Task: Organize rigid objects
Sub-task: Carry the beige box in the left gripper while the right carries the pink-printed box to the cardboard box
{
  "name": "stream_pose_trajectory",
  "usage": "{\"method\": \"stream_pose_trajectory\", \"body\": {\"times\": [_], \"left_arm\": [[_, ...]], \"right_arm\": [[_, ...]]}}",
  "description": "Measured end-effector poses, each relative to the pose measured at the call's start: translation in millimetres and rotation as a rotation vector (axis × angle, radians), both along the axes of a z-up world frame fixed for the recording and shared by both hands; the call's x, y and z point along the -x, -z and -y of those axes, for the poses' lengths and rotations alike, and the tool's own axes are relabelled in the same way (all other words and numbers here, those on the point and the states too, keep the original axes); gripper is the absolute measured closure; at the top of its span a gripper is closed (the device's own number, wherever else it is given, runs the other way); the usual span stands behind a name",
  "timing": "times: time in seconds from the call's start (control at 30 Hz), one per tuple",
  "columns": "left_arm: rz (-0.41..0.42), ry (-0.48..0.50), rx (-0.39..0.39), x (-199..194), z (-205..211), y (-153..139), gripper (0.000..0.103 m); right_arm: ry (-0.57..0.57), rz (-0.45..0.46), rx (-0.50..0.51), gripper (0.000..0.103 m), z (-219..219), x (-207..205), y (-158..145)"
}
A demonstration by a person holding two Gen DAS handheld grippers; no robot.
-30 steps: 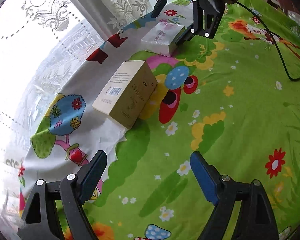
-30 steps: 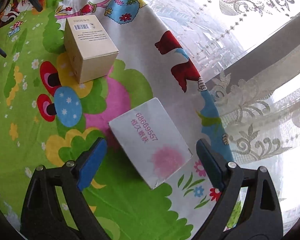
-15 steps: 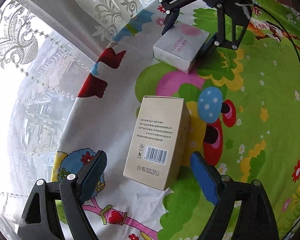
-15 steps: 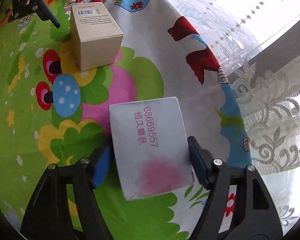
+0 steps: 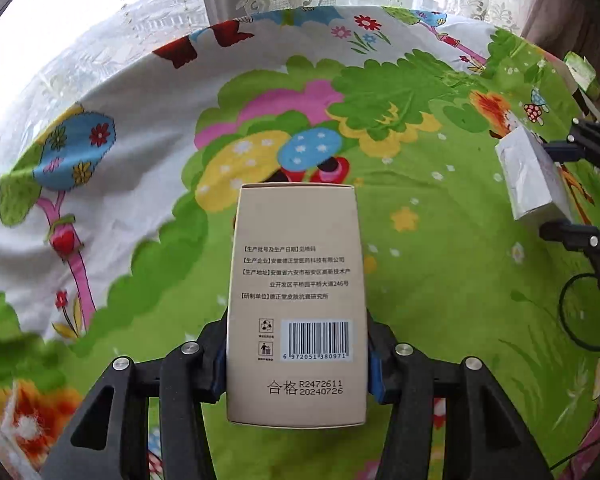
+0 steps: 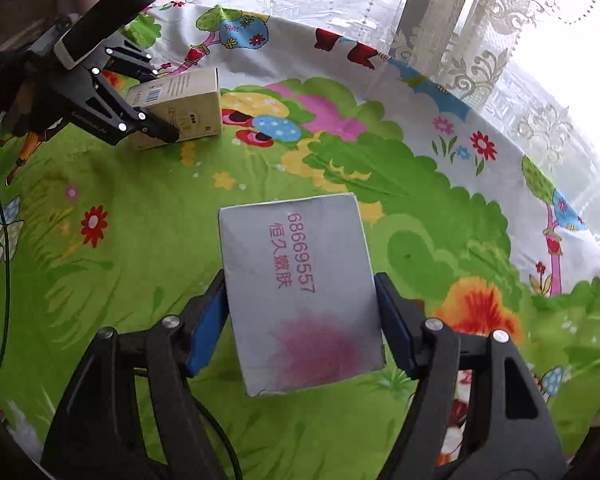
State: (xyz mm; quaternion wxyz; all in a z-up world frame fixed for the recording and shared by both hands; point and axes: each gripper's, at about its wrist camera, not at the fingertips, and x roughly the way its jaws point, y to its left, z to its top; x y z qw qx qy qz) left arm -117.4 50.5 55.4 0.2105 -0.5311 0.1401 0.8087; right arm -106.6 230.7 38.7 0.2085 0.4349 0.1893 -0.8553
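My left gripper is shut on a beige cardboard box with a barcode and black print, held above the cloth. The same box shows in the right wrist view at the upper left, clamped by the left gripper. My right gripper is shut on a white box with pink print and a pink blotch. That white box shows at the right edge of the left wrist view, held by the right gripper.
A bright cartoon-print cloth covers the table. Lace curtains and a window run along its far edge. A black cable loops at the right. A green-and-white box lies at the far right edge.
Both grippers have closed on their boxes and carried them away from the window edge toward the green middle of the cloth. The two boxes are now farther apart.
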Motion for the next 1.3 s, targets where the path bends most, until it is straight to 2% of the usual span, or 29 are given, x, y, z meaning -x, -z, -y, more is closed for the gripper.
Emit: {"method": "stream_pose_trajectory", "body": {"times": [0.1,0.2,0.3,0.47,0.6,0.77,0.9,1.3], "left_arm": [[-0.003,-0.106,-0.07,-65.8,4.9,-6.5,0.051],[-0.045,-0.167,-0.04,-114.7,4.1,-9.3,0.051],[-0.044,-0.232,-0.058,-156.7,17.2,-10.0,0.051],[-0.093,-0.319,-0.074,-212.3,35.3,-18.3,0.051],[-0.142,-0.35,-0.059,-246.5,37.8,-22.5,0.051],[-0.16,-0.381,-0.075,-287.2,41.2,-20.8,0.051],[-0.202,-0.389,-0.056,-314.9,37.3,-20.6,0.051],[-0.23,-0.38,-0.045,-354.8,30.6,-15.2,0.051]], "right_arm": [[0.051,0.018,0.006,0.03,21.8,-38.0,5.9],[0.083,0.012,-0.005,0.03,44.7,-69.9,8.5],[0.117,0.021,0.001,0.03,63.9,-90.8,10.6],[0.166,0.025,0.029,0.03,87.9,-127.7,7.8],[0.183,0.024,0.063,0.03,104.1,-158.2,5.2],[0.22,0.019,0.094,0.03,113.1,-192.9,2.4],[0.204,0.022,0.113,0.03,117.0,-216.4,-0.3],[0.132,-0.027,0.126,0.03,128.3,-267.9,-13.9]]}}
